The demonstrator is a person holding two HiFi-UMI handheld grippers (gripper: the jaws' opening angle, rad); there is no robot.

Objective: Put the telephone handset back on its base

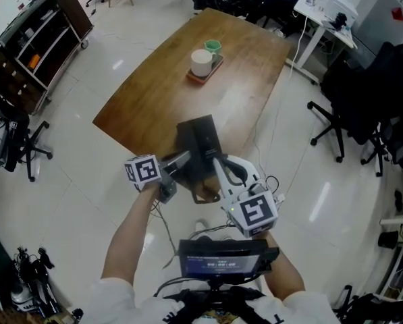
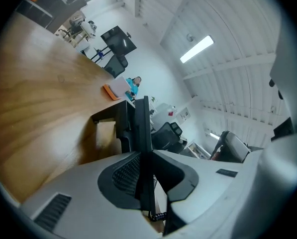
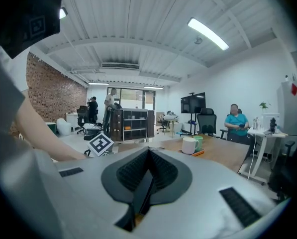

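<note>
My left tool (image 2: 147, 158) is clamped on a thin dark slab that stands edge-on between its pads. A coiled cord (image 2: 157, 216) hangs just under it, so I take the slab for the handset (image 2: 146, 128). The tool is rolled over on its side, and the wooden surface (image 1: 154, 93) fills the left of its own view. The base (image 1: 202, 139) sits at the near edge of the surface, right in front of both tools. The handset is just beside it or already over it; I can't tell whether the two touch. From the head view, the dark length of the telephone runs from the near edge toward the far edge. My left tool reaches in across that length from the left, so the handset looks roughly lined up with its cradle. What the next move turns on, as I judge it, is lowering the handset while keeping it parallel to the base, then letting the pads part. My right tool (image 3: 148, 152) comes in from the right side of the base with its tips pressed together. A dark sliver shows in the gap behind them, and I can't say whether that is something pinched or only the telephone below. The left is the one carrying the job.
</note>
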